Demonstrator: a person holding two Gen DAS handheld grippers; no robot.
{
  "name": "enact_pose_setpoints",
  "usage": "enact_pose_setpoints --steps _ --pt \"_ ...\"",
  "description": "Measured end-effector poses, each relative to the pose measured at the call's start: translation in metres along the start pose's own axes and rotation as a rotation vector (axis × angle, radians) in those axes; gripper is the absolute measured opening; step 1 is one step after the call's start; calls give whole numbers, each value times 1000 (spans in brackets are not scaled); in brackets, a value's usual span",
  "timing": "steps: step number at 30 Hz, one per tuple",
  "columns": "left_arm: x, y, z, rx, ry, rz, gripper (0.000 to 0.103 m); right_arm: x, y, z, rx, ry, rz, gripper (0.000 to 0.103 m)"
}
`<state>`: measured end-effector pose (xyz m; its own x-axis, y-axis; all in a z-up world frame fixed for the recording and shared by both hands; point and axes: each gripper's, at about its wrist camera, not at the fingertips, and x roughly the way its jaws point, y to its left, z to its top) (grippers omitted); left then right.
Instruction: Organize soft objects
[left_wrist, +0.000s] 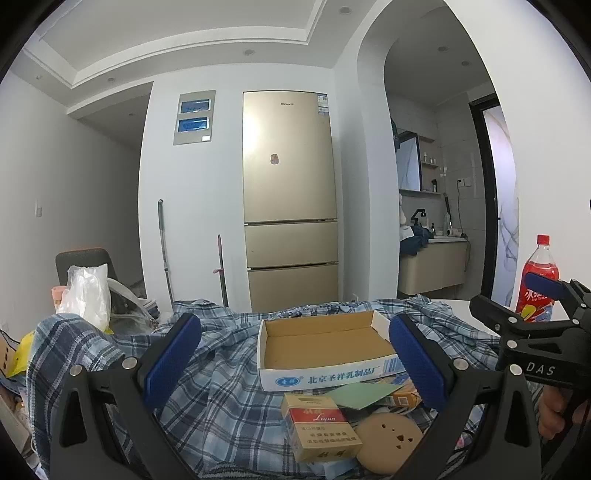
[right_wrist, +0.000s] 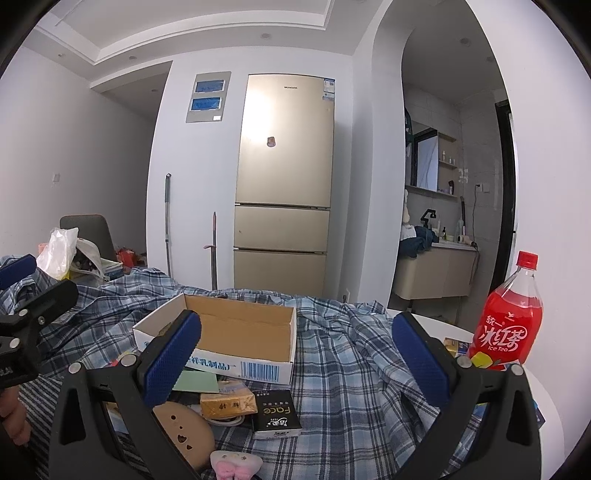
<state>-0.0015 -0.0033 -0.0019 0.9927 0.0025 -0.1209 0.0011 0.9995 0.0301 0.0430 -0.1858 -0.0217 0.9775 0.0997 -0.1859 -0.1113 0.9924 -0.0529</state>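
Note:
A blue plaid shirt (left_wrist: 221, 406) (right_wrist: 351, 354) lies crumpled across the table. On it stands an empty open cardboard box (left_wrist: 325, 343) (right_wrist: 236, 332). A tan round pad with heart holes (left_wrist: 388, 443) (right_wrist: 184, 435) and a small pink plush piece (right_wrist: 236, 463) lie near the front. My left gripper (left_wrist: 295, 360) is open above the shirt, its blue pads on either side of the box front, holding nothing. My right gripper (right_wrist: 297, 354) is also open and empty, over the shirt just right of the box.
A red and gold cigarette pack (left_wrist: 317, 428), a green card (left_wrist: 362, 393), a black Face box (right_wrist: 277, 413) and a yellow pack (right_wrist: 229, 402) lie on the shirt. A red ice tea bottle (right_wrist: 509, 325) stands right. A white plastic bag (left_wrist: 86, 295) sits left. A fridge (left_wrist: 290, 199) stands behind.

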Motion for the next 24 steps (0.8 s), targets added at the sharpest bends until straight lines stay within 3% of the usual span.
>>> enact_pose_setpoints --steps 24 --pt "2 4 -2 -7 22 2 103 0 -3 -1 11 0 9 103"
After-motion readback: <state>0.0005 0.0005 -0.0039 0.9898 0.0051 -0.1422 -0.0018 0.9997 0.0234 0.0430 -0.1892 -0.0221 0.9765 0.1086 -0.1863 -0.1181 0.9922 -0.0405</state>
